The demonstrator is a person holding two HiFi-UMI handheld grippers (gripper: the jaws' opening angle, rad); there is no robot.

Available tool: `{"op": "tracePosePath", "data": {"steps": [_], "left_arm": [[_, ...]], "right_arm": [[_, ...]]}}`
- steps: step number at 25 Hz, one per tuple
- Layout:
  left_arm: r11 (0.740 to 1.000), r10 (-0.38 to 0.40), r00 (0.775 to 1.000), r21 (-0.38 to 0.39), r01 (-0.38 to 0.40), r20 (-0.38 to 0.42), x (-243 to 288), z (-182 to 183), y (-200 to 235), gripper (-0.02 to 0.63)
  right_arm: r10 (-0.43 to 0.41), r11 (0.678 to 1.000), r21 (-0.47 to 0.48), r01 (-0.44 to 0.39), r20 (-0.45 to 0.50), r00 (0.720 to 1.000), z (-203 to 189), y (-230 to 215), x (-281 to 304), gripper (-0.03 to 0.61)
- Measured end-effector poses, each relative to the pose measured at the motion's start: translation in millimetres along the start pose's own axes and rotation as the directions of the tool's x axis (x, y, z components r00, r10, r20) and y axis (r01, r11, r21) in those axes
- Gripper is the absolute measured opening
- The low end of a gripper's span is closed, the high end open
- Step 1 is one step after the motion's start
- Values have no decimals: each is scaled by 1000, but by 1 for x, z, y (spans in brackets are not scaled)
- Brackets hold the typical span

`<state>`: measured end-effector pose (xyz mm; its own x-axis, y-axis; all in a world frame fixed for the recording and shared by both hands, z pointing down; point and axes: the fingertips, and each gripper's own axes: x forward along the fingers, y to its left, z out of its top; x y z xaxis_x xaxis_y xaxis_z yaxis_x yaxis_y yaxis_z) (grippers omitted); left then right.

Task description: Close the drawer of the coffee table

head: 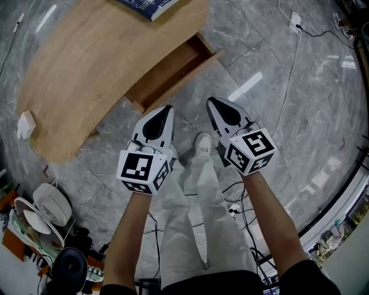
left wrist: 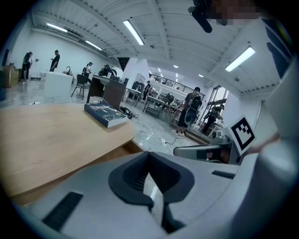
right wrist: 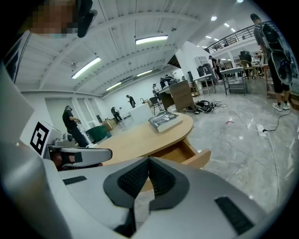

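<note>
1. Drawer (head: 172,69) of the coffee table (head: 98,63) stood pulled well out from the table's side that faced you, its wooden inside bare and its front panel out over the grey floor (head: 277,75).
2. You held the left gripper (head: 166,112) with its dark pads pressed tip to tip and nothing between them. It hung over the floor near the drawer front's left corner and did not touch it.
3. Your left gripper's own view showed the same closed tips (left wrist: 148,156), with the table top (left wrist: 51,135) spreading out beyond them.
4. You kept the right gripper (head: 213,105) pinched together as well, empty. It was over the floor beside the left one, just short of the drawer front's right half and clear of the wood.
5. From the right gripper's view, the closed tips (right wrist: 148,161) pointed toward the open drawer (right wrist: 187,151), which jutted from the table's rounded edge (right wrist: 140,137).
6. A dark-covered book (head: 149,6) lay flat at the far edge of the table top, well away from the drawer. It appeared in both gripper views (left wrist: 105,114) (right wrist: 164,120).
7. Your white shoe (head: 202,144) rested on the floor between the two grippers, below their tips in the head view.
8. Each gripper's marker cube faced up toward you, the left one (head: 143,170) and the right one (head: 251,151).
9. People (left wrist: 191,105) stood in the hall behind the table.
</note>
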<state>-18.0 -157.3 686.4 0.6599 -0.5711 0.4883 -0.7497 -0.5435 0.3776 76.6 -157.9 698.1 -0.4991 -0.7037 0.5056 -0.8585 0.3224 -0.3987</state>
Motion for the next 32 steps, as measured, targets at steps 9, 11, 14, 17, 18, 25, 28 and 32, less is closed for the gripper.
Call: {"op": "tracePosePath", "data": {"steps": [9, 11, 14, 17, 18, 25, 28, 32], "left_arm": [[999, 31, 999, -14, -32, -18, 4, -14, 19, 0], [999, 33, 999, -5, -33, -22, 3, -15, 22, 0], [999, 39, 999, 3, -39, -28, 5, -19, 30, 0], [999, 52, 998, -4, -53, -36, 6, -26, 39, 0], [998, 56, 998, -7, -57, -38, 7, -28, 41, 0], [997, 73, 996, -24, -74, -47, 10, -36, 50, 0], [996, 81, 996, -32, -82, -45, 10, -39, 54, 0], [995, 88, 995, -37, -90, -47, 11, -41, 57, 0]], "right_arm": [[5, 1000, 13, -4, -29, 1000, -16, -10, 23, 17], [3, 1000, 19, -3, -34, 999, -23, -13, 30, 18], [-2, 999, 32, 3, -36, 999, -31, -19, 42, 17], [-3, 999, 47, 5, -50, 999, -42, -23, 53, 17], [-1, 999, 49, 4, -56, 998, -46, -23, 57, 18], [17, 998, 57, -12, -87, 996, -61, -26, 76, 17], [22, 999, 50, -17, -103, 994, -68, -28, 84, 17], [31, 999, 41, -26, -120, 992, -75, -29, 94, 17]]}}
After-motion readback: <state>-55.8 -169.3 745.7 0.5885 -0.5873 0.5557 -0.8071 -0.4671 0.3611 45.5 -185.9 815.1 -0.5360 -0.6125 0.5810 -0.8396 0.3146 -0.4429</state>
